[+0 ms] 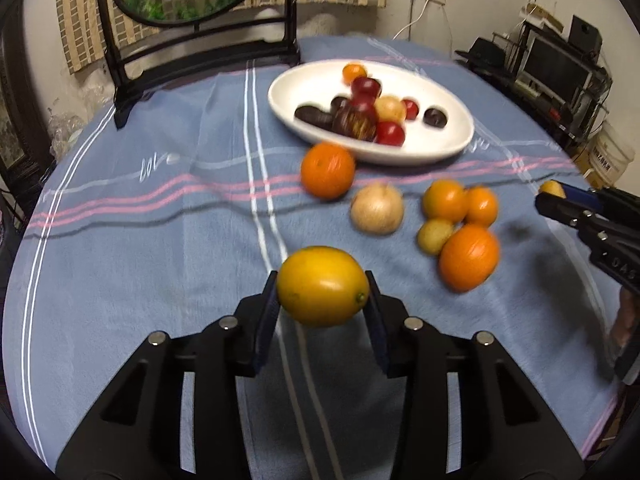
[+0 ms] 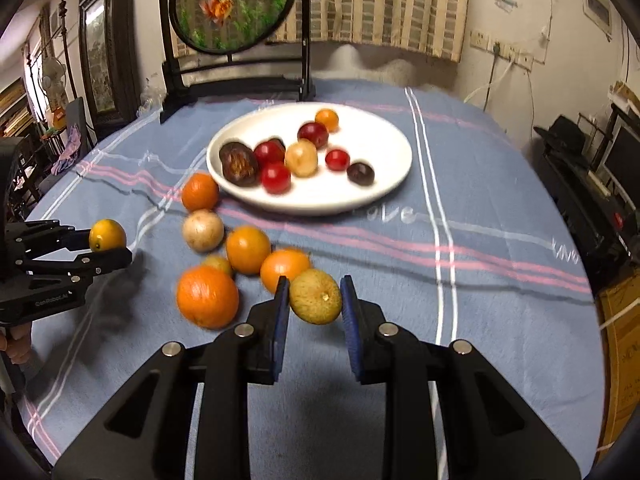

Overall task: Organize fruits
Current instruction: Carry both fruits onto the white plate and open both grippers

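On the tablecloth (image 2: 500, 300) ahead of you, the plate (image 2: 384, 196) sits behind the loose oranges (image 2: 248, 249); the framed screen (image 2: 234, 6) stands behind the plate, far left.

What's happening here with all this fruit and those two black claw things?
A person is sorting fruit with a handheld gripper in each hand. The left gripper is clamped on a yellow-orange lemon-shaped fruit, and the right gripper on a speckled yellowish fruit; both are held above the blue tablecloth. The white plate already holds small red, dark and pale fruits. Several oranges and a pale round fruit wait on the cloth.
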Action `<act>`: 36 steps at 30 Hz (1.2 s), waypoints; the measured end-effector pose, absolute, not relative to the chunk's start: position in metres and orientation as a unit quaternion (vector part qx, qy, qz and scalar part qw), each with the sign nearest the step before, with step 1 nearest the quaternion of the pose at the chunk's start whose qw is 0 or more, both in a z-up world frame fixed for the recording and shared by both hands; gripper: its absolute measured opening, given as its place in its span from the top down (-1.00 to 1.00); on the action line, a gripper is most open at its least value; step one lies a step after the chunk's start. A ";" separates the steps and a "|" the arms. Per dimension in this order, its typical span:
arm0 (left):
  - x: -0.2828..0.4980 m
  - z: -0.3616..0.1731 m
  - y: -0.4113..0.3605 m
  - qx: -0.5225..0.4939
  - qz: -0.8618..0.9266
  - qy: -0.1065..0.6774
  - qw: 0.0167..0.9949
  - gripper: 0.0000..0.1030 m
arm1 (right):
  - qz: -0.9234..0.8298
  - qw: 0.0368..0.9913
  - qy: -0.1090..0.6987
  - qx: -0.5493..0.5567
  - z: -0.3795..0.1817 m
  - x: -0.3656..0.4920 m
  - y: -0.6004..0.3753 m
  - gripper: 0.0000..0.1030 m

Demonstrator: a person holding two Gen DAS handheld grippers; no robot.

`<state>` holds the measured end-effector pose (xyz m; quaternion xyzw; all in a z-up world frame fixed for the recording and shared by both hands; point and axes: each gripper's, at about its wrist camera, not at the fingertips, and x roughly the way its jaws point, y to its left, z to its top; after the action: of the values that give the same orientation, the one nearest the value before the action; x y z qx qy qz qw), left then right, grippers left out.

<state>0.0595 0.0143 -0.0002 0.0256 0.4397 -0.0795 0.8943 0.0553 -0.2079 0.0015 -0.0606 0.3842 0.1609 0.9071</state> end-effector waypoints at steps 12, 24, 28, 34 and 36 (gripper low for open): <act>0.142 0.039 -0.008 0.019 -0.076 0.408 0.910 0.21 | 0.162 0.921 0.349 -0.056 0.030 0.115 -0.182 0.50; 0.214 0.014 -0.020 0.013 -0.074 0.425 0.902 0.17 | 0.139 0.917 0.359 -0.107 -0.003 0.168 -0.166 -0.01; 0.210 0.019 -0.015 0.001 -0.068 0.386 0.920 -0.21 | 0.124 0.919 0.348 -0.136 -0.008 0.172 -0.162 -0.12; 0.195 0.026 -0.013 -0.002 -0.065 0.385 0.921 -0.33 | 0.134 0.915 0.364 -0.110 -0.006 0.166 -0.171 -0.12; 0.186 0.026 -0.016 0.001 -0.068 0.387 0.920 -0.33 | 0.135 0.914 0.369 -0.101 -0.005 0.160 -0.176 -0.12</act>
<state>0.1861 -0.0156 0.0260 0.0013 0.3868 -0.0681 0.9197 0.1596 -0.1763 -0.0046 -0.1011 0.3690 0.1349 0.9140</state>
